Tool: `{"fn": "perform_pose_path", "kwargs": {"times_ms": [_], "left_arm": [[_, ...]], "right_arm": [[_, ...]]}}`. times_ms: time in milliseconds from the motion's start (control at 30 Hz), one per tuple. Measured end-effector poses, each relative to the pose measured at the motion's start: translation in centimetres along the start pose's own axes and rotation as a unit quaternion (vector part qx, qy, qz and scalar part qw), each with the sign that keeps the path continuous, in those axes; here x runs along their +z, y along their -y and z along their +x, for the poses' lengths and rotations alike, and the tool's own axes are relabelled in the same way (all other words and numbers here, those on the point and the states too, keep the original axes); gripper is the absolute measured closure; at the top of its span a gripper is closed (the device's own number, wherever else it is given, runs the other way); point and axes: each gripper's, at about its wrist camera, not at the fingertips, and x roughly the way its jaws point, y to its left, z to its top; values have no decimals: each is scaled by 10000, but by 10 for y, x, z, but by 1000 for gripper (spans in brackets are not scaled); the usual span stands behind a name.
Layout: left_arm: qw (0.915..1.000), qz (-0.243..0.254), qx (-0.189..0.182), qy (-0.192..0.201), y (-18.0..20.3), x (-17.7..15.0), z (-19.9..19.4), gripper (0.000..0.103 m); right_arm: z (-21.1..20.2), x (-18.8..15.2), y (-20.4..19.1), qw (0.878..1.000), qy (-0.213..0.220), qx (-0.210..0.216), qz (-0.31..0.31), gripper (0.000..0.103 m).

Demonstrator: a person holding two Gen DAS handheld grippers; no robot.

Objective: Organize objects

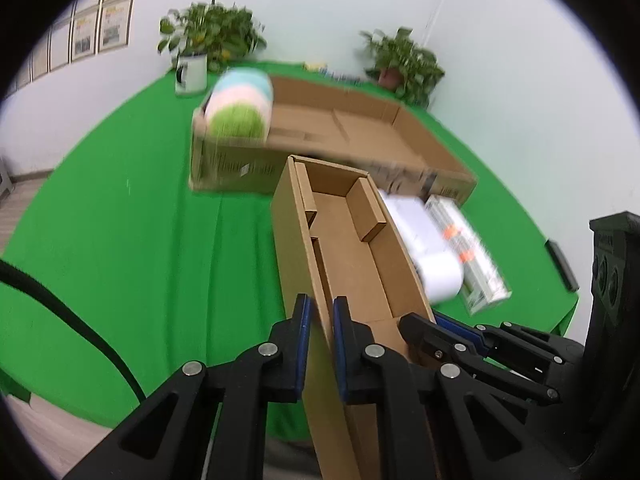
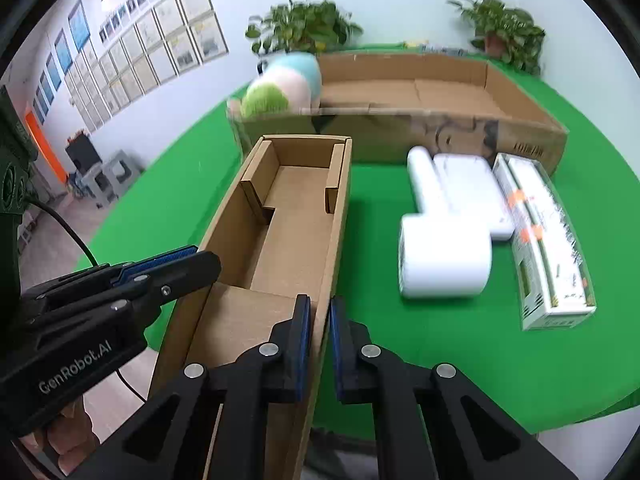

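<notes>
A long, narrow open cardboard box with nothing inside it is held between both grippers, its near end out past the green table's front edge. My left gripper is shut on the box's left wall and shows in the right wrist view at that wall. My right gripper is shut on the right wall and appears in the left wrist view. Behind it stands a large open cardboard box, with a pastel plush toy at its left end.
To the right on the green cloth lie a white roll, a flat white packet and a clear-wrapped carton. Two potted plants stand at the back edge. A black cable hangs at the left.
</notes>
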Motion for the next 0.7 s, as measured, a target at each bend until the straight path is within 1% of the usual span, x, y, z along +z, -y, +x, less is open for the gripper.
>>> {"fn": "perform_pose_path", "kwargs": {"times_ms": [67,100,200,367,533,600,633,700], "left_arm": [[9996,154,18,233,9,14,-10,93],[9990,259,36,371,14,22,-15,93],[9963,472,43,712,28,47,-28,93],[9908,751,-6,1129,50,88,-40,93],[9880,838,-108,1293,63,130,-37,93],[9872,860,-106,1337,67,151,-33,93],[9865,893,-103,1367,70,167,-30,93],[9868,881,-136,1350,69,188,-25,93]], "right_arm": [[-13,10,0,9996,281,-64,-16,96],[-24,20,0,9986,512,-96,-41,96],[-46,46,4,9955,944,-104,-53,96],[-69,87,13,9901,1392,-147,-59,96],[-79,129,25,9872,1581,-186,-59,96],[-78,157,30,9874,1575,-166,-45,97],[-78,168,30,9873,1577,-175,-63,97],[-76,200,33,9868,1600,-222,-131,96]]}}
